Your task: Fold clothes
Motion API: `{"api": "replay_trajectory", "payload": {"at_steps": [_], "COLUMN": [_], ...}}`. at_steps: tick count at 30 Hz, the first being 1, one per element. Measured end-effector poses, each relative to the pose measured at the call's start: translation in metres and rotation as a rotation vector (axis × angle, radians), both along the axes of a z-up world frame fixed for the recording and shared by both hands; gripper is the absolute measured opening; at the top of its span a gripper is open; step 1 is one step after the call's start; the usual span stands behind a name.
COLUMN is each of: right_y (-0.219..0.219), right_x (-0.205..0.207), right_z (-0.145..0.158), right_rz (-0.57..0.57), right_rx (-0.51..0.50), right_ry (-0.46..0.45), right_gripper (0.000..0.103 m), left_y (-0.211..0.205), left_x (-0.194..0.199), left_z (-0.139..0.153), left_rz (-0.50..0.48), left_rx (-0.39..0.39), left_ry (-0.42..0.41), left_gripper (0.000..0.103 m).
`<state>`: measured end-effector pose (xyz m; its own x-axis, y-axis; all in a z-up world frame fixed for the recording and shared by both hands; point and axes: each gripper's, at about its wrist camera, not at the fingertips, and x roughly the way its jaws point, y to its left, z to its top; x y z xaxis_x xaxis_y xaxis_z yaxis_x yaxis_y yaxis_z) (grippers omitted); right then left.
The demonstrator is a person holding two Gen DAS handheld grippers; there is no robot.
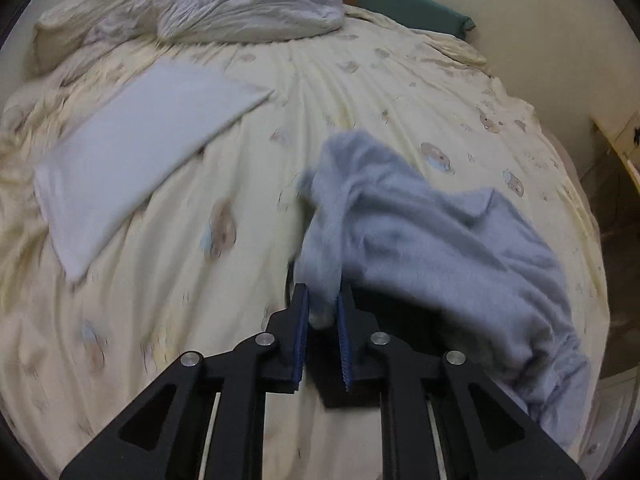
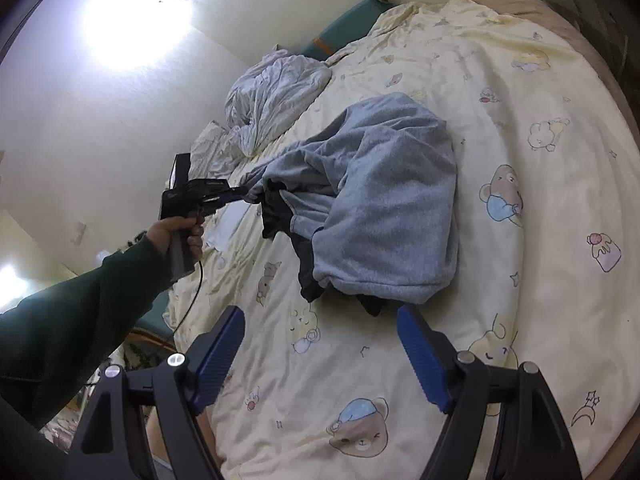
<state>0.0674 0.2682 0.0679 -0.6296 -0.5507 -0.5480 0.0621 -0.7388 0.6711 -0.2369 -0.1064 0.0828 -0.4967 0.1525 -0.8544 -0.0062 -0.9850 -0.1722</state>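
1. We see the grey garment [image 2: 384,200] lying bunched on the bed [image 2: 520,320], on a pale yellow cover printed with bears.
2. A dark garment [image 2: 304,276] shows beneath and inside the grey one, sticking out at its near hem.
3. Our left hand-held gripper [image 1: 324,300] has its jaws narrow, with a fold of the grey garment between the blue pads; whether the pads press on the cloth we cannot tell, as that view is blurred.
4. In the right wrist view a hand [image 2: 180,236] in a dark green sleeve [image 2: 80,312] holds that gripper at the garment's left end.
5. Our right hand-held gripper [image 2: 320,344] stands wide with nothing between its jaws, near the hem and apart from it.
6. A folded white cloth [image 1: 136,160] lies flat on the bed, well left of the grey garment.
7. A crumpled pale quilt [image 1: 248,0] is heaped at the head of the bed.
8. We see no container in either view.
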Motion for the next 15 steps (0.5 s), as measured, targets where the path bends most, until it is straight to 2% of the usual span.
{"api": "replay_trajectory", "payload": {"at_steps": [3, 8, 9, 15], "right_y": [-0.011, -0.037, -0.043, -0.089], "right_x": [0.003, -0.004, -0.011, -0.076], "right_z": [0.007, 0.018, 0.023, 0.042], "right_rz": [0.04, 0.119, 0.126, 0.195], "right_rx": [0.05, 0.164, 0.195, 0.44], "right_ry": [0.035, 0.026, 0.031, 0.052], "right_gripper": [0.079, 0.079, 0.079, 0.079], "left_y": [-0.006, -0.017, -0.016, -0.004], "left_x": [0.033, 0.11, 0.124, 0.175], "left_z": [-0.005, -0.008, -0.008, -0.006], "left_rz": [-0.017, -0.023, -0.038, -0.158], "left_rx": [0.074, 0.285, 0.306, 0.286], "left_ry": [0.007, 0.026, 0.031, 0.109], "left_gripper": [0.015, 0.022, 0.024, 0.032]}}
